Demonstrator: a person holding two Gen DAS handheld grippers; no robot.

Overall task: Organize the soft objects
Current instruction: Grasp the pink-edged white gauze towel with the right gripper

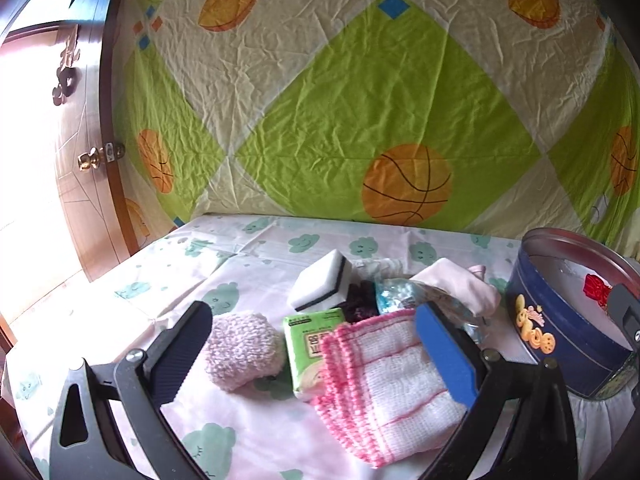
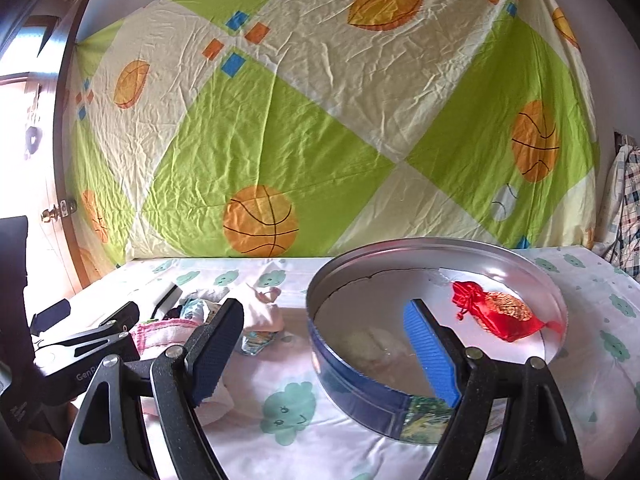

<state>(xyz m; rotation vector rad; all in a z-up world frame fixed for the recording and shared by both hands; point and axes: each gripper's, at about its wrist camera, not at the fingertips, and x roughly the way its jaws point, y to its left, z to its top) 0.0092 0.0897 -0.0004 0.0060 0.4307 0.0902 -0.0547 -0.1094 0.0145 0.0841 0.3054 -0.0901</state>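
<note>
So the round blue tin (image 2: 360,396) sits on the desk (image 2: 248,436) with just a red pouch (image 2: 500,316) inside. Pink-edged cloth (image 1: 392,384), fuzzy pink sock (image 1: 240,350) and sponge (image 1: 320,286) lie left of it. Left gripper (image 1: 316,356) and right gripper (image 2: 320,350) fingers both apart, holding nothing.

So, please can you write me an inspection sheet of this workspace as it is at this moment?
Surface: bed sheet, white with green cloud prints.
Job's things: pink-edged white knitted cloth, fluffy pink ball, green tissue pack, white-and-black sponge, pale pink fabric piled together; red drawstring pouch alone inside round blue tin.
Clutter: crumpled blue-and-clear plastic wrapper.
Grippers: left gripper open over the pile; right gripper open, straddling the tin's near wall.
Cables: nothing seen.
Surroundings: green-and-cream basketball-print sheet behind; wooden door at left.
</note>
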